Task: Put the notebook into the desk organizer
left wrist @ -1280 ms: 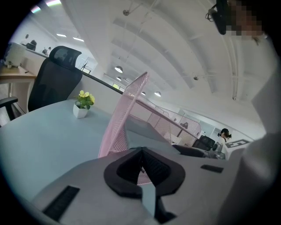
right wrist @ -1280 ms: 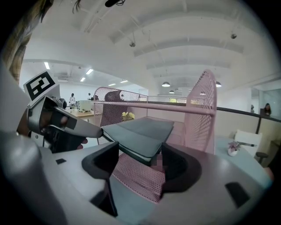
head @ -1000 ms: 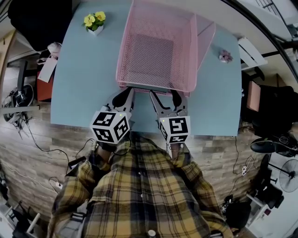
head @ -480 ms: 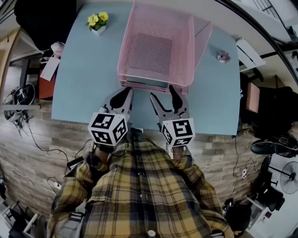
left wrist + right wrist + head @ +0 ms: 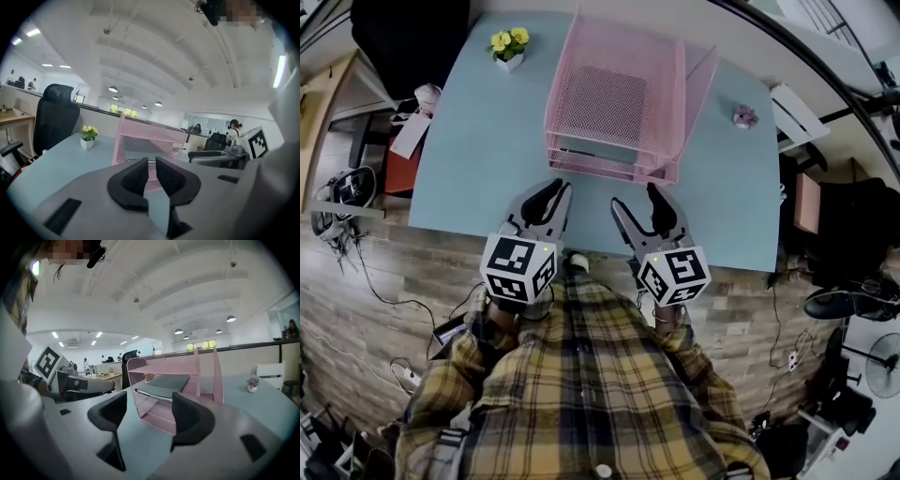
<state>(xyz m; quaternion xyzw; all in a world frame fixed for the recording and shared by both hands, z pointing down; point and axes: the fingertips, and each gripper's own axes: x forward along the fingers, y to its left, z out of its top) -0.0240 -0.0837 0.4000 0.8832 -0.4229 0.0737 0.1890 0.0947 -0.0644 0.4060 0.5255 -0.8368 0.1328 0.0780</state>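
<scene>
Now notebook (image 5: 176,382) inside organizer's (image 5: 609,98) middle tier (blue table (image 5: 478,150) either side).

- Looks out along the grey-bodied, black-padded left gripper (image 5: 151,168); has just been parting its jaws, now a narrow slit apart, with nothing between them.
- Faces a pink wire-mesh tiered desk organizer (image 5: 140,133) straight beyond the jaw tips, clear of the pads, standing on a pale blue flat tabletop (image 5: 56,161).
- Catches a dark grey flat notebook (image 5: 133,147) lying on a shelf inside, partly hidden behind the jaws.
- Takes in a small white pot of yellow flowers (image 5: 87,137) left of the organizer, and a black high-backed office chair (image 5: 56,115) past the table's far left.
- Shows round ceiling lamps (image 5: 112,88) overhead.
</scene>
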